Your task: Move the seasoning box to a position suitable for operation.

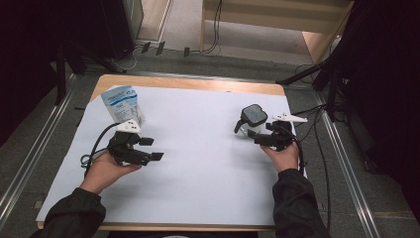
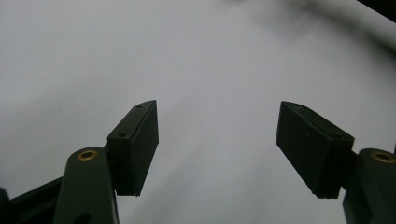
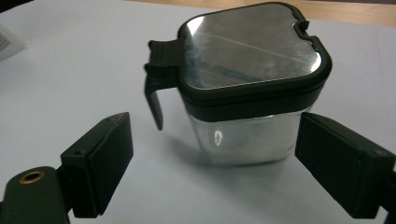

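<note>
The right tongs [image 3: 212, 161] stand released, their two black pads [image 3: 100, 161] spread to either side of a small clear container [image 3: 243, 135] with a black lid [image 3: 252, 56] and a black handle [image 3: 156, 88] at its side. Neither pad presses on it: in the right gripper view one pad sits well off the wall on the handle side, and the other sits just beside the clear wall at the far side (whether it grazes the wall there I cannot tell). The container stands upright on the white sheet [image 3: 70, 84] that covers the tabletop, its glossy lid top catching the light.

In the high view the container [image 1: 252, 119] sits toward the right of the white sheet [image 1: 198, 148], with the right tongs [image 1: 257, 136] just in front of it in the person's right hand [image 1: 283, 156].

The left tongs [image 2: 217, 149] are also released, jaws wide apart with nothing between them but bare white sheet [image 2: 187, 56]. In the high view the left tongs [image 1: 151, 148] are held low over the sheet in the left hand [image 1: 106, 171], pointing toward the middle of the tabletop. Just behind them, near the sheet's far left corner, stands a white and blue pouch [image 1: 121, 103], tilted a little, well apart from the container. The wooden edge of the tabletop [image 1: 198, 83] shows along the far side.
</note>
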